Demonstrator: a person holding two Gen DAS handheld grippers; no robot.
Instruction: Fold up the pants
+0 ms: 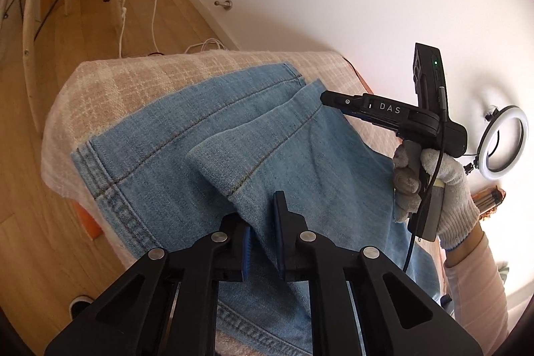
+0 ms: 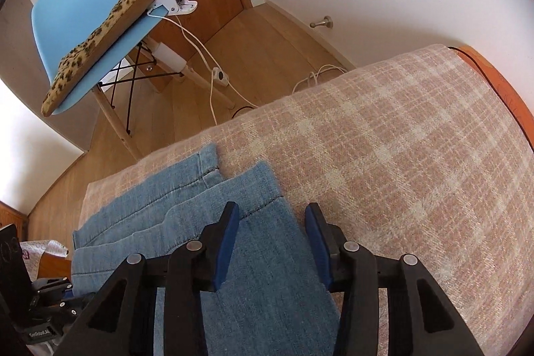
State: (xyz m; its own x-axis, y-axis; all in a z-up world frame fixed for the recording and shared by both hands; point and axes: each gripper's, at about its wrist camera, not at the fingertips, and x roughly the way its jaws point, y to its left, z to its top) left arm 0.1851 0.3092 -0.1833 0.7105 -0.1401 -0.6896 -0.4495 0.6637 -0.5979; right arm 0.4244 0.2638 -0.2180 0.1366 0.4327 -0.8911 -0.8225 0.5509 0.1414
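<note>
Left claw (image 1: 262,222) clamps a raised fold of the jeans (image 1: 207,135) — right claw (image 2: 272,242) hovers above them, jaws apart.

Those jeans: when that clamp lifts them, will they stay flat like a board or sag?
Probably sag. The jeans already tent into a soft ridge where the left gripper pinches them. The denim looks thick with stitched seams, so likely fairly heavy. The woven blanket beneath looks rough, so they probably won't slide easily.

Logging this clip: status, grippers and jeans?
Left gripper shut on jeans fold. Right gripper open over a leg hem. Jeans on plaid blanket. Nothing obstructing.
</note>
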